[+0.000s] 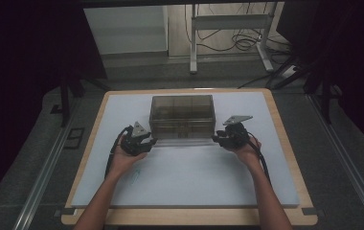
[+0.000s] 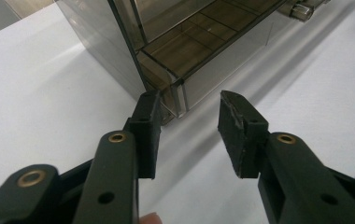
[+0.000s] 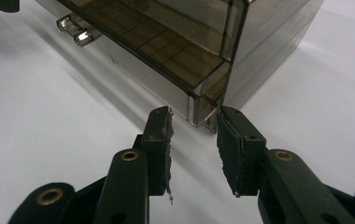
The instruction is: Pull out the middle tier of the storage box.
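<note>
A smoky see-through drawer box (image 1: 182,115) stands at the back middle of the white mat (image 1: 189,177). Its bottom drawer (image 2: 213,46) sticks out a little toward me, with a metal knob (image 3: 75,29) on its front. My left gripper (image 1: 147,142) is at the drawer's front left corner. In the left gripper view, the left gripper (image 2: 187,100) has that corner (image 2: 178,98) just beyond its parted tips. My right gripper (image 1: 217,139) is at the front right corner. In the right gripper view, the right gripper (image 3: 194,114) frames that corner (image 3: 202,114) with a gap on both sides. Neither grips anything.
The mat lies on a wooden table top (image 1: 285,143) with metal rails (image 1: 41,177) on the floor at both sides. Behind the table are a white desk leg (image 1: 193,43) and loose cables (image 1: 242,43). The near half of the mat is bare.
</note>
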